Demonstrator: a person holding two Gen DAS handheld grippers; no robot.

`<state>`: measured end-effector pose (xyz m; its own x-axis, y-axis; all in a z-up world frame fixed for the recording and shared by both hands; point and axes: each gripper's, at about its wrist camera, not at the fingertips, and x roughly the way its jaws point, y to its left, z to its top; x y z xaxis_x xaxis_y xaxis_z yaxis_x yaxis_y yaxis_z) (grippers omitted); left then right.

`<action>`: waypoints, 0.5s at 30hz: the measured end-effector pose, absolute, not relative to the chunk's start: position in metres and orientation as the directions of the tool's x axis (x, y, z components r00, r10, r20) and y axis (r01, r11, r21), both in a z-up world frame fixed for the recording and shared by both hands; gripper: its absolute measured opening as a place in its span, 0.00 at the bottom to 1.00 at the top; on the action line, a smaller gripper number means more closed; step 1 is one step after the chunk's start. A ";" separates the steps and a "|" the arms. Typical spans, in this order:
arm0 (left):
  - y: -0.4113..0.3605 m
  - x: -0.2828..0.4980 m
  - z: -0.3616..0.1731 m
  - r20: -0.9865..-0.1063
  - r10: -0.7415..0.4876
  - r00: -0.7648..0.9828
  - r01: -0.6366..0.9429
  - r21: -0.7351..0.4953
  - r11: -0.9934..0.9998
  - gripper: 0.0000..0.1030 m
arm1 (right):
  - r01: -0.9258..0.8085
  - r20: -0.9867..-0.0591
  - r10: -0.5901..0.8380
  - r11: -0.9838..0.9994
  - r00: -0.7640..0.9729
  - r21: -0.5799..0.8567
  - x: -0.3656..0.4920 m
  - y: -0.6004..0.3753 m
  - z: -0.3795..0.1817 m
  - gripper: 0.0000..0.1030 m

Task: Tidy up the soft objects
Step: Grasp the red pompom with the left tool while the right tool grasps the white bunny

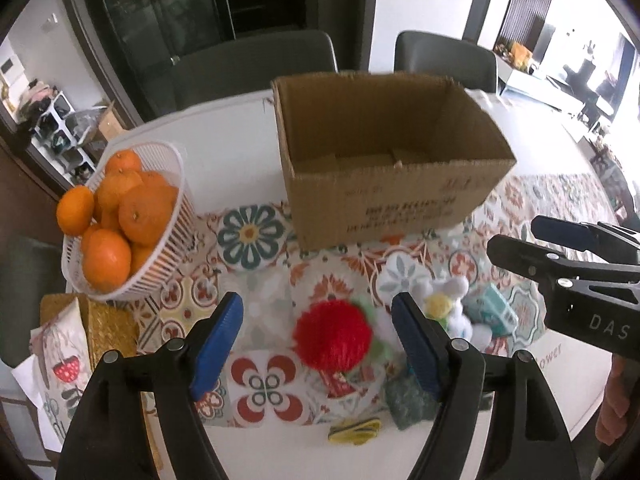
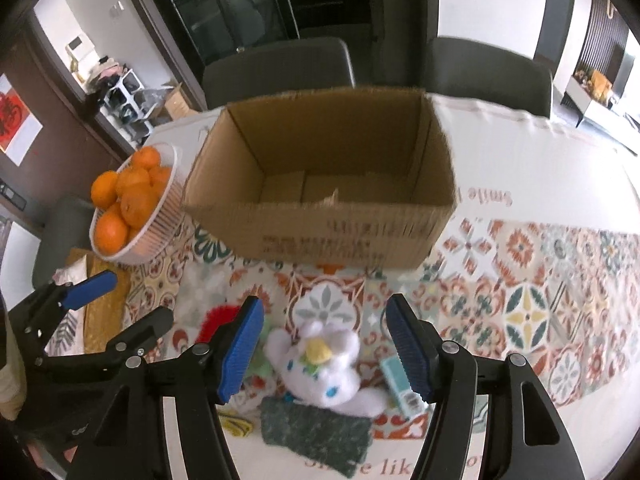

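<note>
- Hovering above the patterned tablecloth (image 1: 256, 236): left gripper (image 1: 318, 346), blue pads spread wide, gripping nothing.
- Lying on the cloth between those spread pads, closer to the right-hand pad: red fuzzy ball (image 1: 332, 334), with a pale green fluffy bit at its upper right.
- Hanging over the same cloth: right gripper (image 2: 324, 350), jaws likewise parted wide and holding nothing; also showing from the side at the right edge of the left wrist view.
- Lying face-up between the right gripper's pads, touching neither one as far as can be told: white plush toy (image 2: 326, 364) with a yellow beak and blue markings.
- Resting just in front of the plush, nearest the camera: dark green fuzzy cloth (image 2: 316, 432), flat on the table.
- Sitting just right of the plush, partly behind the right-hand pad: small teal and white packet (image 2: 396, 380).
- Lying at the near edge of the cloth: yellow striped item (image 1: 354, 432), too blurred for naming more closely.
- Standing beyond the soft things, top open and interior bare: cardboard box (image 2: 340, 236), printed text on its near wall.
- Sitting left of the box, close beside it in the right wrist view: white slatted basket (image 1: 160, 268), heaped with oranges (image 1: 144, 214).
- Lying at the far left by the basket: woven yellow mat (image 1: 108, 332) and a strawberry-printed cloth (image 1: 64, 364).
</note>
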<state>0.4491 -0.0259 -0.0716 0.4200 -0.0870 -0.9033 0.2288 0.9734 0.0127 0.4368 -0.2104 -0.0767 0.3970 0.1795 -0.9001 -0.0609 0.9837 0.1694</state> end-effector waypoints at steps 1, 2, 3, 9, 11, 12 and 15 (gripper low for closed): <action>-0.025 0.448 -0.075 -0.908 -0.088 0.409 0.234 0.011 0.972 0.74 | -0.059 -0.904 0.184 0.983 0.385 0.175 0.435 -0.209 -0.081 0.63; -0.024 0.447 -0.078 -0.911 -0.088 0.402 0.237 0.011 0.971 0.74 | -0.059 -0.906 0.188 0.982 0.379 0.179 0.433 -0.207 -0.084 0.63; -0.023 0.446 -0.080 -0.915 -0.089 0.394 0.241 0.009 0.970 0.74 | -0.059 -0.910 0.195 0.981 0.367 0.186 0.432 -0.206 -0.089 0.63; -0.024 0.441 -0.097 -0.936 -0.089 0.340 0.275 0.008 0.962 0.74 | -0.033 -0.927 0.232 0.972 0.294 0.233 0.430 -0.206 -0.113 0.63; -0.024 0.441 -0.103 -0.943 -0.090 0.319 0.285 0.005 0.958 0.74 | -0.030 -0.933 0.242 0.970 0.267 0.243 0.430 -0.205 -0.122 0.63; -0.025 0.441 -0.107 -0.947 -0.090 0.308 0.291 0.004 0.957 0.74 | -0.028 -0.936 0.243 0.969 0.256 0.244 0.430 -0.205 -0.126 0.63; -0.025 0.441 -0.118 -0.957 -0.095 0.275 0.302 -0.008 0.953 0.74 | -0.019 -0.942 0.252 0.967 0.221 0.254 0.431 -0.204 -0.139 0.63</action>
